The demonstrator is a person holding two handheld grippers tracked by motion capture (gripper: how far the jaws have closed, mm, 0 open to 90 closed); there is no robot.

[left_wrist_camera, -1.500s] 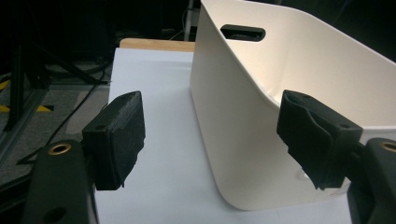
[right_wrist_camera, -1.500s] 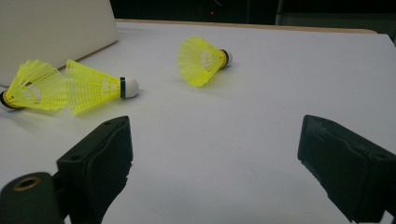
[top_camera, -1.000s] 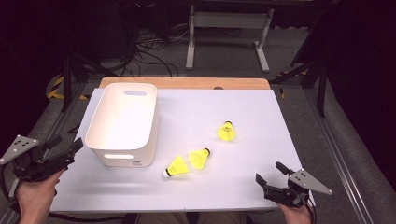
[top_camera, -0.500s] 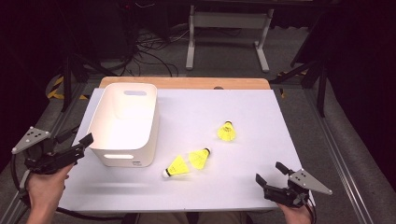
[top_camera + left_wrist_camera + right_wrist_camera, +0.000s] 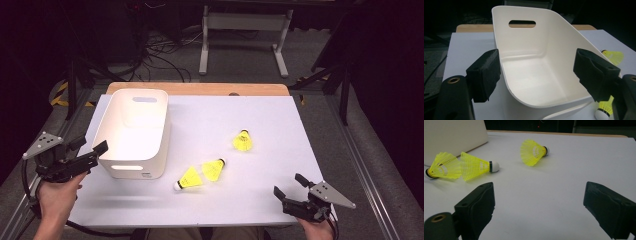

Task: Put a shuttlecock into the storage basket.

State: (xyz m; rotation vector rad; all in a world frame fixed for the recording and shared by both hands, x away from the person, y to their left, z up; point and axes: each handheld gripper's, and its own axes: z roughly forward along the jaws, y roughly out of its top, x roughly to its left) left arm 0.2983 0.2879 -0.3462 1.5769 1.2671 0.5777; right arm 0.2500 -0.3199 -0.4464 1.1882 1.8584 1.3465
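Broadly, the table carries everything, its white top reaching from a wooden strip at the far edge down to the person's side. Next in size is the white bin, standing upright on the table's left part, with a handle slot in its far wall and another in its near wall; the left gripper view looks down into its bare inside.

The left hand-held gripper hangs just off the table's left edge, close beside the bin's near left corner, and points toward the bin. Its jaws stand wide apart and hold nothing; in the left gripper view one jaw sits outside the bin's left wall and the other over its right rim. The right hand-held gripper rests low at the table's near right corner, jaws also spread wide and empty, pointing across the table toward the shuttlecocks.

Three yellow shuttlecocks lie on their sides on the table, right of the bin. Two lie together, touching or nearly so: the near shuttlecock just off the bin's near right corner, the middle shuttlecock beside it. The far shuttlecock lies apart, farther back and to the right.
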